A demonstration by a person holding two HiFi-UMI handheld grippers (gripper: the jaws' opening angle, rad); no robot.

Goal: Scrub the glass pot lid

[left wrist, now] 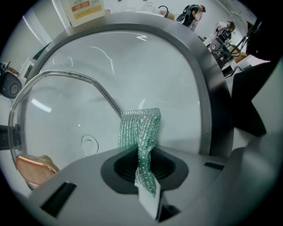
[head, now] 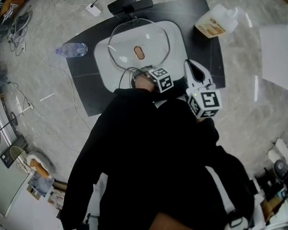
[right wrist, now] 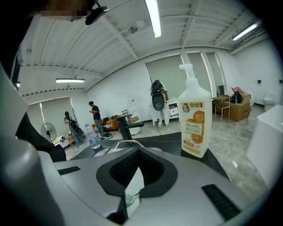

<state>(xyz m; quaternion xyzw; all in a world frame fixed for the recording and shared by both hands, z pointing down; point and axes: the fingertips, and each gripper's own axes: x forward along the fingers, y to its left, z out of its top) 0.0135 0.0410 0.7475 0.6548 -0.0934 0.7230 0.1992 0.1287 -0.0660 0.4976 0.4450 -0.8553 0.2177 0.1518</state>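
1. Left gripper [left wrist: 144,155] is clamped tight on one green mesh scrubber [left wrist: 140,128], angled down into the white sink [head: 176,39], upper centre.
2. Right gripper [right wrist: 131,181] is pinched closed and empty, held level just right of it.
3. One glass lid [head: 138,38] lies in that sink.

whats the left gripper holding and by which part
A green scrub cloth, pinched at its lower end by the left gripper; the upper end sticks out free.

Clear, glossy glass pot lid [left wrist: 62,117] (metal-rimmed); glittery green mesh scrubber [left wrist: 140,132]; smooth white sink [left wrist: 154,66].
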